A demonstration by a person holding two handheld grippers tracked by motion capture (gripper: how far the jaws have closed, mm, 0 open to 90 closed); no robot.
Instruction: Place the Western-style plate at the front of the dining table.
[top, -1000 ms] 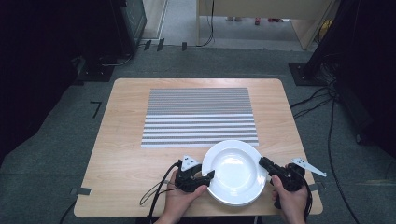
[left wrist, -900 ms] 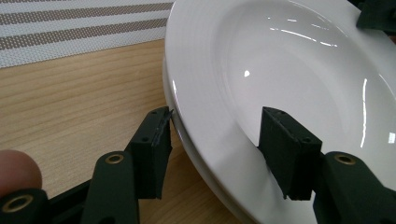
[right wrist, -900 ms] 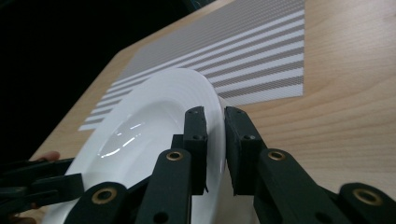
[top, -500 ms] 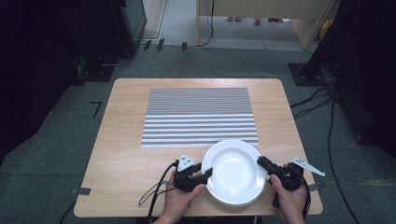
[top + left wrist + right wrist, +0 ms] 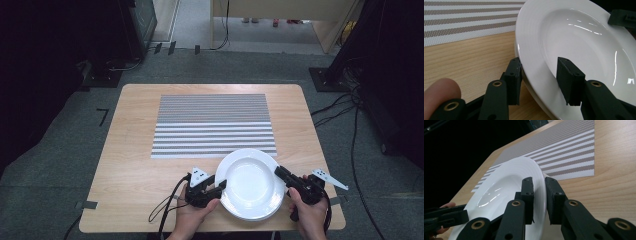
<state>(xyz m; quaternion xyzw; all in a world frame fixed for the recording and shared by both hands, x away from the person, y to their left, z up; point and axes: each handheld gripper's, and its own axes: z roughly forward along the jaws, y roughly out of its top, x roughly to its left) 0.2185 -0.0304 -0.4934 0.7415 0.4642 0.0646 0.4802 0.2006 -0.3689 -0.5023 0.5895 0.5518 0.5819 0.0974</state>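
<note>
Here the right gripper (image 5: 539, 197) clamps the white plate (image 5: 248, 182) rim; the left gripper (image 5: 541, 80) straddles the opposite rim, its jaws closing in but not yet pinching, for a balanced two-sided lift

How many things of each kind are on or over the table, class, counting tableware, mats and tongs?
White plate: 1
Striped placemat: 1
Black tongs, left and right: 2
Total: 4

Plate (image 5: 248, 184) on table (image 5: 130, 165), just before placemat (image 5: 213, 122), between both grippers.
</note>
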